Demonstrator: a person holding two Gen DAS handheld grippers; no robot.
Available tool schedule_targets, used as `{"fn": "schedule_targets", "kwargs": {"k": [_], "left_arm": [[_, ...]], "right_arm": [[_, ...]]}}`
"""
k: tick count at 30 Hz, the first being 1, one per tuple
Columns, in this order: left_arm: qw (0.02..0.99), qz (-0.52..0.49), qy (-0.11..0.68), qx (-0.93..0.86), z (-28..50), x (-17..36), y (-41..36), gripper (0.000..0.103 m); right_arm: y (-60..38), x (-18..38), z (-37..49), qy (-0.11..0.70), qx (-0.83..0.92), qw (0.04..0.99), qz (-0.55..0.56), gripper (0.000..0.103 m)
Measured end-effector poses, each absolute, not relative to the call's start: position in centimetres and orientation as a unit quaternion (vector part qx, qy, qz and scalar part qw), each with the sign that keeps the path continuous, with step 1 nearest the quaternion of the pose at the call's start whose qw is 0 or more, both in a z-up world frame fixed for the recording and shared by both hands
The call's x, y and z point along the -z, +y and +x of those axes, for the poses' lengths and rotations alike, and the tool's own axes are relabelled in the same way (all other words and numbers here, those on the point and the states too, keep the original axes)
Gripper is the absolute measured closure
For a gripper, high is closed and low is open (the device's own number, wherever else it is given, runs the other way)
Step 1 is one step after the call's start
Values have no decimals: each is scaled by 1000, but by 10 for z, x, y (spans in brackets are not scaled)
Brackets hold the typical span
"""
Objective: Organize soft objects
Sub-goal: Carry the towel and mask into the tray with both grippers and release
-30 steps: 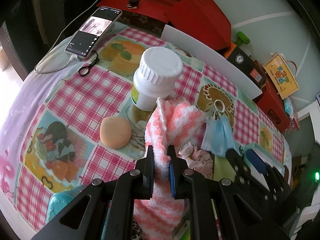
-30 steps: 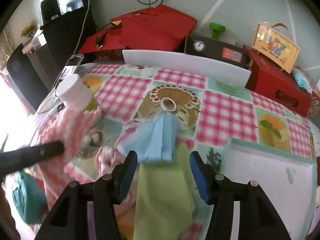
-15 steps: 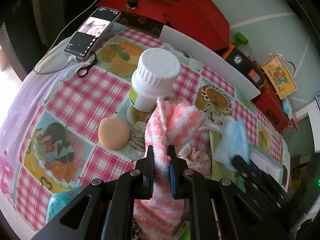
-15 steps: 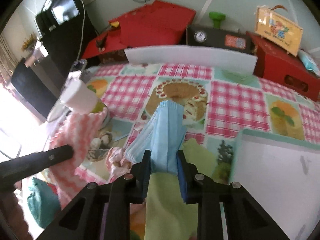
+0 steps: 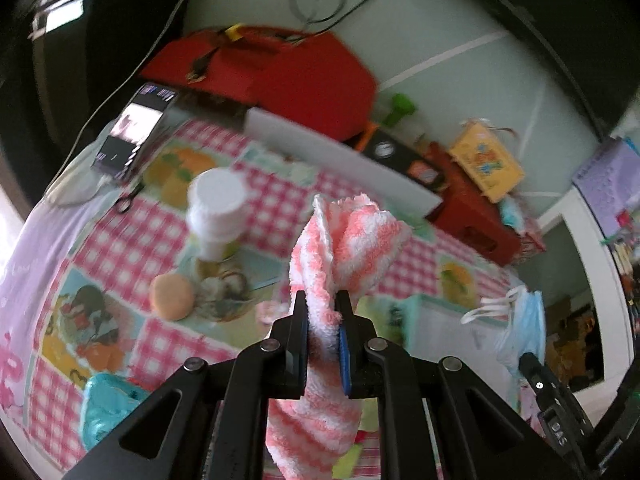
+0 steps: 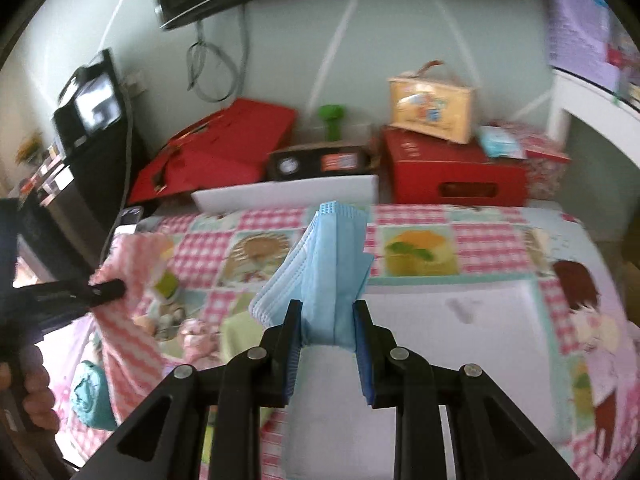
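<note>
My left gripper [image 5: 323,312] is shut on a pink-and-white striped towel [image 5: 348,248] and holds it up above the table; the towel also hangs at the left of the right wrist view [image 6: 128,312]. My right gripper [image 6: 326,320] is shut on a stack of blue face masks [image 6: 328,264], lifted over the white tray [image 6: 460,344]. The masks show at the right of the left wrist view [image 5: 524,332] with white ear loops dangling. A green cloth [image 6: 236,332], a small pink cloth [image 6: 196,332] and a teal soft item [image 5: 104,408] lie on the table.
A white-capped bottle [image 5: 216,212], an orange round sponge [image 5: 173,297] and a phone [image 5: 132,128] are on the checked tablecloth [image 5: 120,240]. A long white board [image 5: 340,156], red boxes [image 6: 452,172] and a yellow case [image 6: 432,100] stand behind the table.
Both grippers rose and swung right. The right gripper closed on the blue masks, lifted them off the table and carried them over the white tray. The left still holds the towel.
</note>
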State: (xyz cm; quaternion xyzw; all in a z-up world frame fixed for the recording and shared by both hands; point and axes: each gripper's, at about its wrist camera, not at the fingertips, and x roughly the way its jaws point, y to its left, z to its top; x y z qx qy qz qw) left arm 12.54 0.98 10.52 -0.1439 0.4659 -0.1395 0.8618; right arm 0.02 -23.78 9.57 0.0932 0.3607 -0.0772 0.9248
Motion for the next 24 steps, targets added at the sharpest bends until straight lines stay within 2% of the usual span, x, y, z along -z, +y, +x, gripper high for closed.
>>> {"fn": "schedule_targets", "kwargs": {"k": [13, 24], "left_arm": [[862, -73, 427, 263, 94, -110, -125, 91], [846, -3, 448, 290, 88, -58, -208, 91]], "right_arm": [[-339, -89, -33, 364, 200, 901, 122, 77], [-385, -34, -28, 424, 222, 866, 147, 74]]}}
